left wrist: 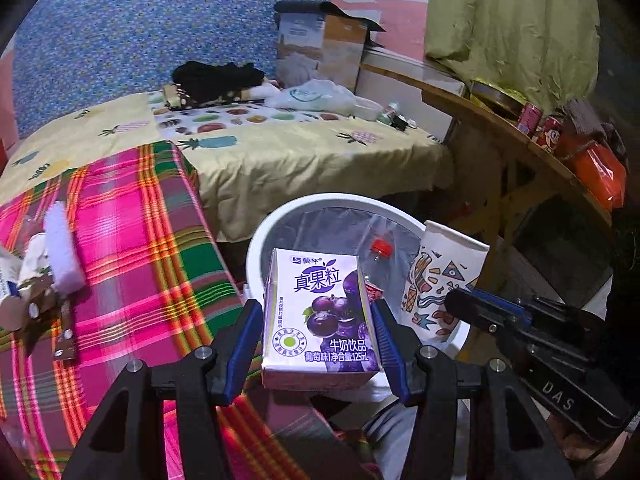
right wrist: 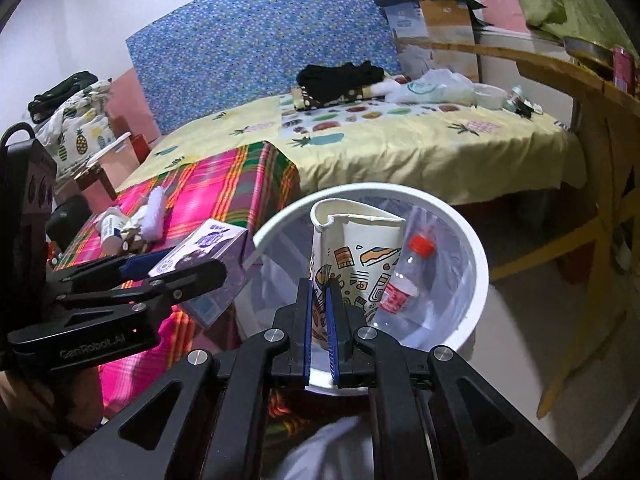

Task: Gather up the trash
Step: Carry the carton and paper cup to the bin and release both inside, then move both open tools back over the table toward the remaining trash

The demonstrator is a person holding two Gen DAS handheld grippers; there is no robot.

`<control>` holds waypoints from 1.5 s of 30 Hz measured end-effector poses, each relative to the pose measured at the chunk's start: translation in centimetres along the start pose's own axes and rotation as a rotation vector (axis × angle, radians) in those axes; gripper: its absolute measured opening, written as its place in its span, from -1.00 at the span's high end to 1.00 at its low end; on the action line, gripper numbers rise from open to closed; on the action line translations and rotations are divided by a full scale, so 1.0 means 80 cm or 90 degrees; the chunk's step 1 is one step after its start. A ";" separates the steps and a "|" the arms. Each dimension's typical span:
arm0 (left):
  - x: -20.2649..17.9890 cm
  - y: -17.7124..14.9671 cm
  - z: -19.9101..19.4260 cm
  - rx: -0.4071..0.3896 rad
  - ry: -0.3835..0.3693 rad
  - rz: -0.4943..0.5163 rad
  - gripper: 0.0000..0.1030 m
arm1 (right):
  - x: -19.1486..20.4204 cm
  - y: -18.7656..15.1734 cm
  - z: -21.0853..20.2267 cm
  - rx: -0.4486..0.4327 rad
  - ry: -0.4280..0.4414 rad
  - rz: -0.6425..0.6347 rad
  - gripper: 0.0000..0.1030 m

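My left gripper (left wrist: 318,312) is shut on a purple grape milk carton (left wrist: 320,320) and holds it upright at the near left rim of a white trash bin (left wrist: 280,216) lined with clear plastic. My right gripper (right wrist: 319,300) is shut on the crushed wall of a patterned paper cup (right wrist: 356,256) and holds it over the bin (right wrist: 476,256). A clear plastic bottle with a red cap (right wrist: 404,276) lies inside the bin. The cup (left wrist: 440,276) and right gripper also show in the left wrist view. The carton (right wrist: 208,268) shows left of the bin in the right wrist view.
A pink plaid cloth (left wrist: 132,240) covers the surface at left, with crumpled wrappers and tissue (left wrist: 48,272) on it. A bed with a yellow fruit-print sheet (left wrist: 280,152) lies behind. A wooden table (left wrist: 520,152) with red cans and an orange bag stands at right.
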State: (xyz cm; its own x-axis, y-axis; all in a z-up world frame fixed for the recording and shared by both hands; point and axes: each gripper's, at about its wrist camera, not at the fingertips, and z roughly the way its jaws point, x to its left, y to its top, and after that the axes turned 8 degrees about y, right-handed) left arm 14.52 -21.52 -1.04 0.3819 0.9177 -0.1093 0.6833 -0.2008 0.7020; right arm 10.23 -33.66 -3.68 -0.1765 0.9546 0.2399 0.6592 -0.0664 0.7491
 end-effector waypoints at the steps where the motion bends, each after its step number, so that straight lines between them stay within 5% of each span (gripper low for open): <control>1: -0.002 0.000 0.004 0.002 -0.002 0.001 -0.09 | -0.001 -0.001 0.001 0.003 -0.001 0.002 0.87; 14: -0.011 0.005 0.038 0.028 -0.029 0.007 -0.10 | -0.023 -0.007 0.007 0.033 0.004 0.037 0.87; 20: -0.005 0.006 0.041 0.023 -0.027 -0.007 -0.11 | -0.023 -0.007 0.005 0.022 0.000 0.036 0.47; 45: 0.064 -0.036 -0.051 -0.028 0.059 -0.076 -0.11 | 0.033 -0.001 -0.009 0.001 0.053 -0.021 0.42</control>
State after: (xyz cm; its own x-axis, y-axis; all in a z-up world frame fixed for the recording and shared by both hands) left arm 11.92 -14.82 -0.76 0.2390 0.9623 -0.1296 0.6915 -0.0750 0.7185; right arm 9.17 -31.32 -2.65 -0.2583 0.9291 0.2647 0.6525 -0.0343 0.7570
